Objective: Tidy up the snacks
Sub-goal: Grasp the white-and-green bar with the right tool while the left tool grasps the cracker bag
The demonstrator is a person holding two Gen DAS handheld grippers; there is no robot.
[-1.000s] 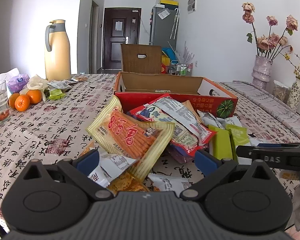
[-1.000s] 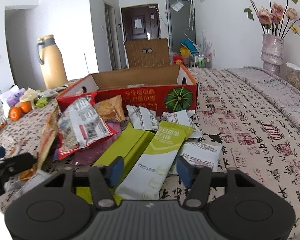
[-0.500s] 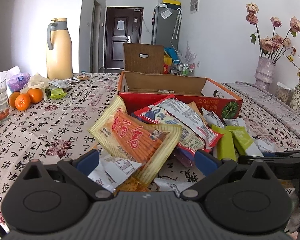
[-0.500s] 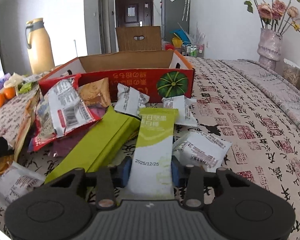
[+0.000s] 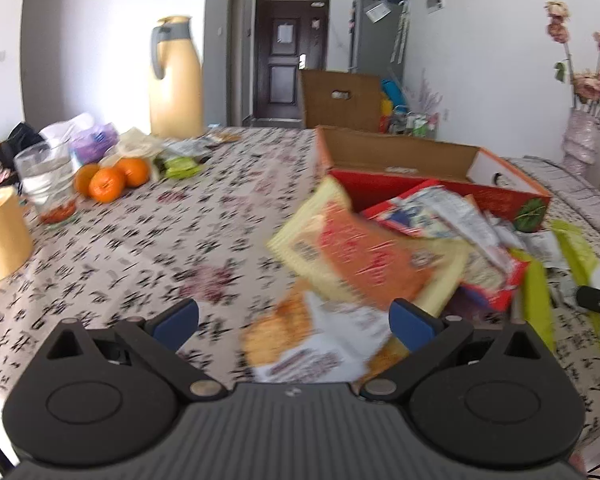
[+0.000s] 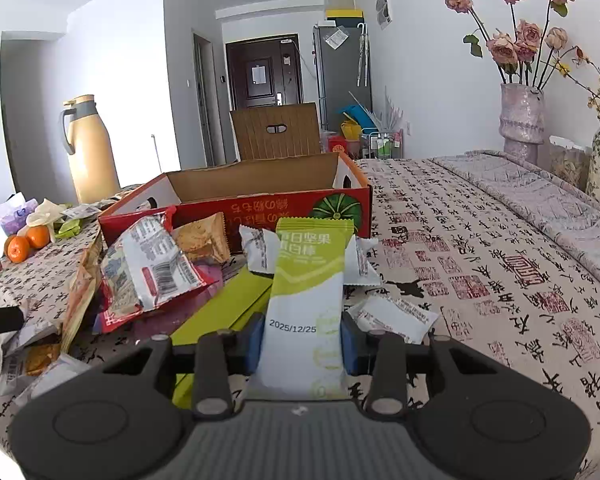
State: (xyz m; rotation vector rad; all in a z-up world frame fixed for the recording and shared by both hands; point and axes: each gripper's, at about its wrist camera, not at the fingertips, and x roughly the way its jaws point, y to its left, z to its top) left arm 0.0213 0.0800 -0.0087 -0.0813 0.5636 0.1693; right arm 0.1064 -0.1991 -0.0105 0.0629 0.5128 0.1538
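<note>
My right gripper [image 6: 302, 340] is shut on a green-and-white snack bar packet [image 6: 308, 280], which tilts up off the table. Behind it stands an open red cardboard box [image 6: 260, 204], with loose snack packets in front: a red-and-silver bag [image 6: 148, 272], a long green box [image 6: 224, 312] and small white packets [image 6: 392, 316]. In the left wrist view, my left gripper [image 5: 294, 322] is open above an orange-and-white snack packet [image 5: 320, 340]. A yellow-orange bag [image 5: 364, 256] lies just beyond, with the red box [image 5: 440, 176] farther back. The right gripper's tip [image 5: 598, 304] shows at the right edge.
Oranges [image 5: 108, 180], a glass [image 5: 46, 180], a yellow mug [image 5: 0, 236] and a tan thermos [image 5: 176, 80] stand on the left of the table. Flower vases [image 6: 522, 120] stand at the far right. The patterned tablecloth [image 6: 480, 260] lies bare right of the pile.
The right gripper closed on the green-and-white packet and lifted its far end. The left gripper swung left, so the snack pile now sits to the right in its view.
</note>
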